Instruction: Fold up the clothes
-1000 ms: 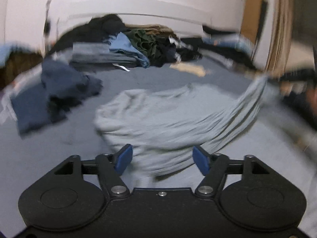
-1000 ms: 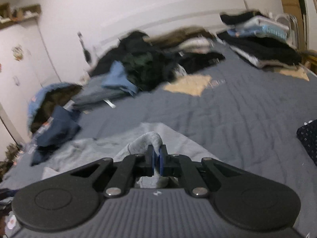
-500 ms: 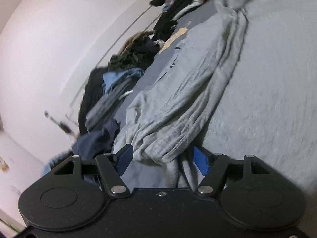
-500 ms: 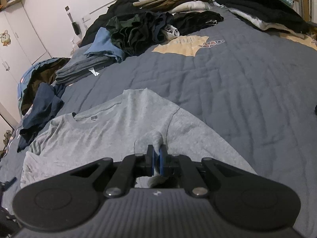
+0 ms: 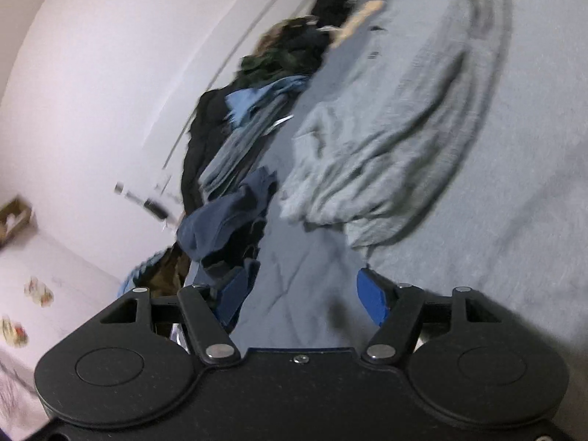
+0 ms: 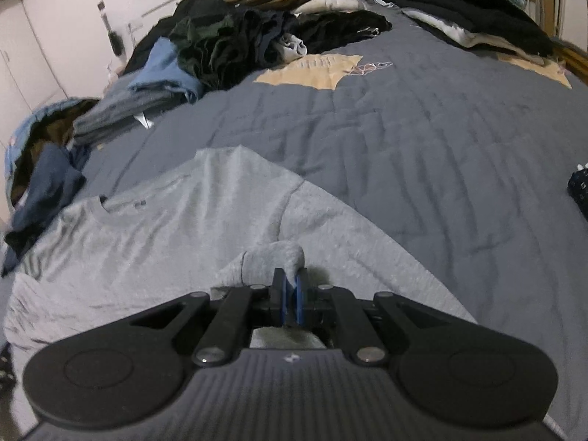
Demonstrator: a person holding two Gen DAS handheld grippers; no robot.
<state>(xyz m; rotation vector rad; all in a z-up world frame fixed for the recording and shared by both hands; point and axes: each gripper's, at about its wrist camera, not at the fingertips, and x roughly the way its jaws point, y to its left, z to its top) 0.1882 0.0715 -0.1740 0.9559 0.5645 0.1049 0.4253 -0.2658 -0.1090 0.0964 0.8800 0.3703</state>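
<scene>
A: Grey T-shirt (image 6: 176, 228) spread front-up on the blue-grey bed (image 6: 422, 139), collar toward the far left, left side bunched in folds.

B: Right tool (image 6: 290, 294) pinched tight on a raised hump of the shirt's cloth. Left tool (image 5: 299, 294) spread wide, empty, hovering over bare quilt just beside the crumpled edge.

A: Risks?

B: Probably dragging the whole shirt askew with only one corner gripped. Likely a lopsided fold while that bunched side stays unsmoothed.

A: Anything else?

B: Navy garment (image 5: 224, 220) close by the left tool; easy to snag by mistake. Blurred left view, so aim uncertain.
</scene>
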